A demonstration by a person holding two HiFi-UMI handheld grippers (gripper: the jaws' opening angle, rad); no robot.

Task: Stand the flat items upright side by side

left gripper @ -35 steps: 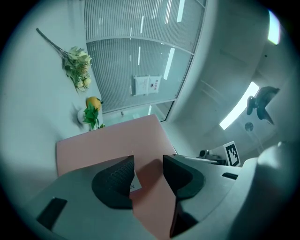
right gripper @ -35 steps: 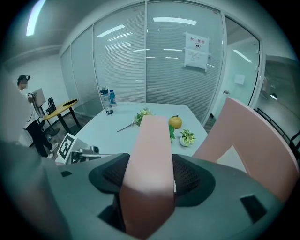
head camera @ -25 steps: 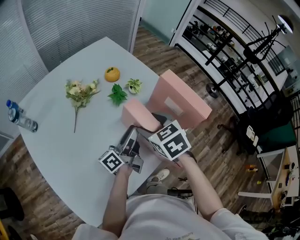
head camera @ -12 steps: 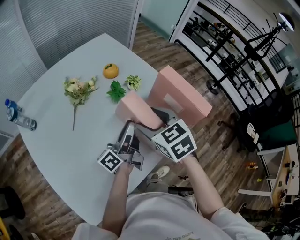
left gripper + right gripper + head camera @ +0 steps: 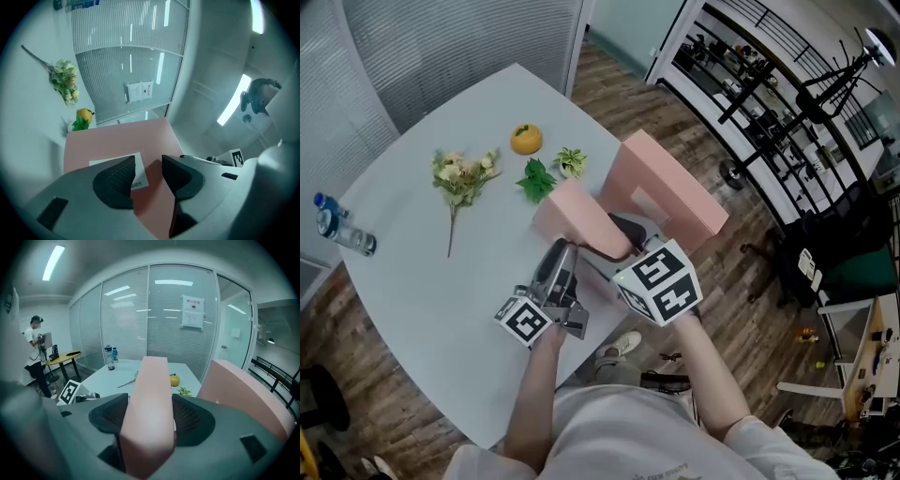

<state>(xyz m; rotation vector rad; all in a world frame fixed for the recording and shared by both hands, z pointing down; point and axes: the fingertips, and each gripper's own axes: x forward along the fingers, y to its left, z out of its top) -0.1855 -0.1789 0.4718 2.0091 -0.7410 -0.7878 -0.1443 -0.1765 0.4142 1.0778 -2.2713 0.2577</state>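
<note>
In the head view, a white table (image 5: pixel 422 272) carries two flat pink boxes near its right edge. The upright pink box (image 5: pixel 670 187) stands on its long edge. Just beside it on the left, the tilted pink box (image 5: pixel 577 220) leans with its top toward the person's left. The right gripper (image 5: pixel 617 239) reaches in from the near side and holds its near end. The left gripper (image 5: pixel 562 253) sits below the box's leaning face. Farther back lie a flower sprig (image 5: pixel 463 178), an orange (image 5: pixel 525 139), a green leaf (image 5: pixel 536 179), a small leafy sprig (image 5: pixel 572 163) and a water bottle (image 5: pixel 339 235).

In the left gripper view, the left gripper (image 5: pixel 149 172) has its jaws moderately apart and has just been opening. The tilted pink box (image 5: pixel 117 145), with a white label, fills the gap beyond the fingers (image 5: pixel 115 183), which do not clamp it. The flower sprig (image 5: pixel 63 80) and orange (image 5: pixel 84 114) show behind.

In the right gripper view, the right gripper (image 5: pixel 147 416) clamps the narrow edge of the tilted pink box (image 5: pixel 149 394) between both pads (image 5: pixel 190 420). The upright pink box (image 5: pixel 246 392) stands just to the right.
</note>
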